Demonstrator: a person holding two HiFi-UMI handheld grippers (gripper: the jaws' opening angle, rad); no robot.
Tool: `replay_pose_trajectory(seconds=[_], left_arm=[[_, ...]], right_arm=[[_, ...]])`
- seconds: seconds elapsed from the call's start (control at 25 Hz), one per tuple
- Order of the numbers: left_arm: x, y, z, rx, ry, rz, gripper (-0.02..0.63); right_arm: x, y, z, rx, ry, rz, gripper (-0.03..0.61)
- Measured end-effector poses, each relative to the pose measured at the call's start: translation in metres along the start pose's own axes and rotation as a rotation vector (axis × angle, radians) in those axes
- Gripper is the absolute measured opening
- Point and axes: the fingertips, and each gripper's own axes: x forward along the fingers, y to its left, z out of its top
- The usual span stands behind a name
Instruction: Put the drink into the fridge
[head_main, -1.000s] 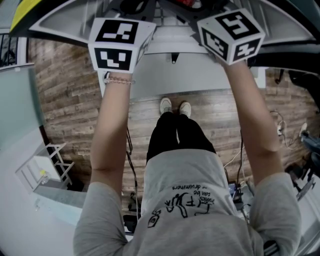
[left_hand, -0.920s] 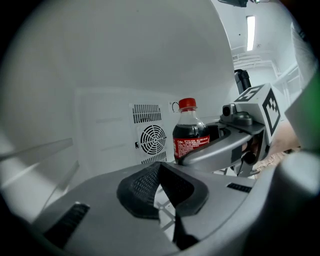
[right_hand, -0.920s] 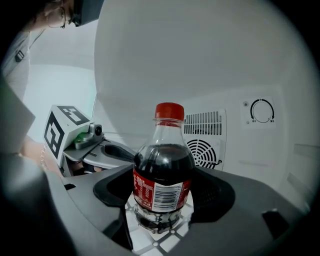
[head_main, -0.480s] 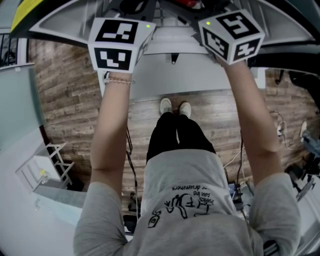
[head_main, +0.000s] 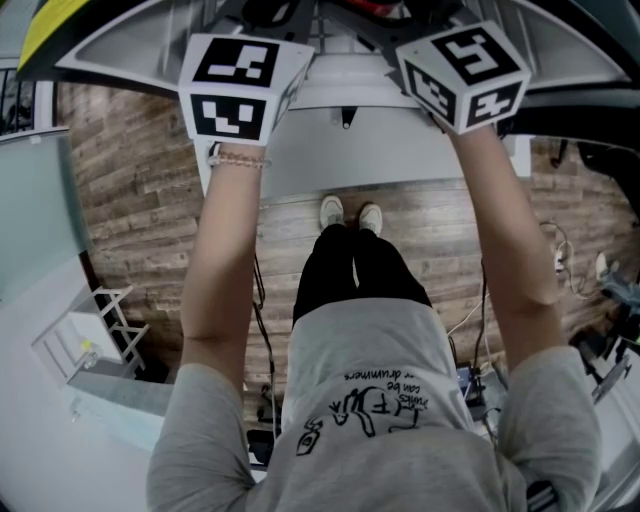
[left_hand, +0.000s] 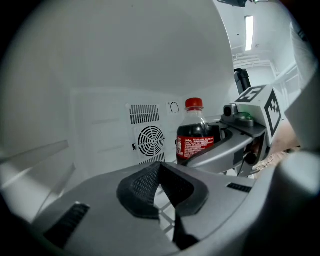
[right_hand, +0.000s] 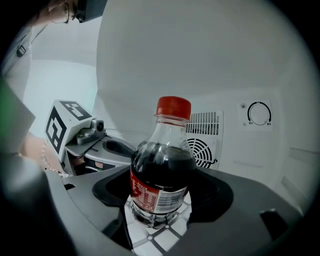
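A cola bottle (right_hand: 162, 170) with a red cap and red label stands upright inside the white fridge (right_hand: 165, 55). My right gripper (right_hand: 162, 192) is shut on its lower body. The bottle's base is just over the white wire shelf (right_hand: 160, 239); I cannot tell whether it touches. In the left gripper view the bottle (left_hand: 194, 135) shows to the right, held in the right gripper (left_hand: 235, 145). My left gripper (left_hand: 160, 172) is shut with nothing in it, its pads meeting at the tips. In the head view only the two marker cubes (head_main: 240, 85) (head_main: 462, 72) show; the jaws are hidden.
The fridge's back wall carries a round fan grille (right_hand: 202, 150), a slotted vent (left_hand: 144, 114) and a dial (right_hand: 259, 114). The left gripper (right_hand: 95, 142) sits close beside the bottle. The person stands on a wood floor (head_main: 130, 200), with cables (head_main: 470, 320) by the feet.
The right gripper's marker cube has tilted very slightly. Arms, the left cube and the person's stance look the same.
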Motion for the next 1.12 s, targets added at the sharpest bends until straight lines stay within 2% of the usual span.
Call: replay_pose_trajectory(seconds=[0.76, 1.12], left_arm=[[0.0036, -0.0066, 0.0078, 0.014, -0.011, -0.018, 0.003], [0.002, -0.0049, 0.0078, 0.014, -0.012, -0.009, 0.002]], right_arm=[[-0.0015, 0.0022, -0.0058, -0.044, 0.11, 0.005, 0.341], [0.0001, 0.0032, -0.0033, -0.052, 0.092, 0.01, 0.342]])
